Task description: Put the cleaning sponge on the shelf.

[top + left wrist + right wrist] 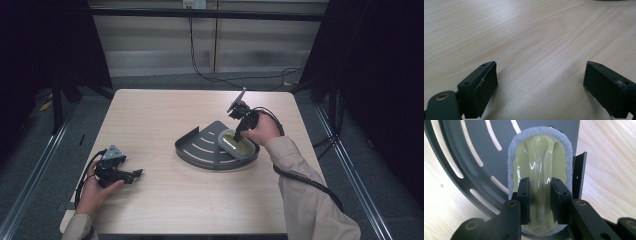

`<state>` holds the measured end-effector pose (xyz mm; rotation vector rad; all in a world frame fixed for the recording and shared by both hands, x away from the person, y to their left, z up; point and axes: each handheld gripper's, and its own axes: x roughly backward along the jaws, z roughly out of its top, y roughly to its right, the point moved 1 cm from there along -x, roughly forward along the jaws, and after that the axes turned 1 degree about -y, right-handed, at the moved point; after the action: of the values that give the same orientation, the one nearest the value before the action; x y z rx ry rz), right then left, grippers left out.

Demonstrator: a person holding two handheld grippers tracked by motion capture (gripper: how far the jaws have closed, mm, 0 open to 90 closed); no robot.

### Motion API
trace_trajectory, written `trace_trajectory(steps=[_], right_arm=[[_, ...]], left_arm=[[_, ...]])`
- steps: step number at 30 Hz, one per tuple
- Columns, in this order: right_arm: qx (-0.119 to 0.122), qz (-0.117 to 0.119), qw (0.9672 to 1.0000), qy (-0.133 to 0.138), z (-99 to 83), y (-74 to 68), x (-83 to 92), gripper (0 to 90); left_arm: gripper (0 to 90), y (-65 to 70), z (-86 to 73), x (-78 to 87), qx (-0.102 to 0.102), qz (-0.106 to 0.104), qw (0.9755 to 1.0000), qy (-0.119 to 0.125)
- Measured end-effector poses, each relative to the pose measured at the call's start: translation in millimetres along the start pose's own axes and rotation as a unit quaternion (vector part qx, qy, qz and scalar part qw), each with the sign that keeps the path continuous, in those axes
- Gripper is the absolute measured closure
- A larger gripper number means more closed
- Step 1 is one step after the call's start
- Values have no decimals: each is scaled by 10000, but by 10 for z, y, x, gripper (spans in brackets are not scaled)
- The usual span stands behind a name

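Observation:
A dark grey slotted corner tray (pixel 200 148) (pixel 474 150) lies at the middle of the table. On its right part rests an oval scrubber (pixel 235 144) (pixel 539 157) with a yellow-green glossy handle and a grey felt pad beneath. My right gripper (pixel 236 136) (pixel 540 195) points down onto it, its jaws shut on the raised handle ridge. My left gripper (pixel 134 174) (pixel 540 82) lies low over the bare wood at the table's front left, jaws wide open with nothing between them.
The light wooden table (pixel 150 115) has free room around the tray. A black cable (pixel 305 180) trails from the right gripper along the sleeve. Dark curtains stand at both sides, and a metal rail (pixel 30 165) runs along the floor on the left.

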<state>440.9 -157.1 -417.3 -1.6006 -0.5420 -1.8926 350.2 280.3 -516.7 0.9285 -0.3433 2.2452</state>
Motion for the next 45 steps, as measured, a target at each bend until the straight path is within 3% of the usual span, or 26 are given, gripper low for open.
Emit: trace_trajectory(steps=[24,30,45], right_arm=[[101,-116,9999,-44,-41,52,-87,711],[1,-84,10000,-37,-53,56,-95,710],[40,-61,10000,-1,-82,90,-109,703]], left_arm=[[116,1,0,-1,-1,10,10000,4],[116,2,0,-1,-4,13,10000,2],[116,3,0,-1,-1,13,10000,3]])
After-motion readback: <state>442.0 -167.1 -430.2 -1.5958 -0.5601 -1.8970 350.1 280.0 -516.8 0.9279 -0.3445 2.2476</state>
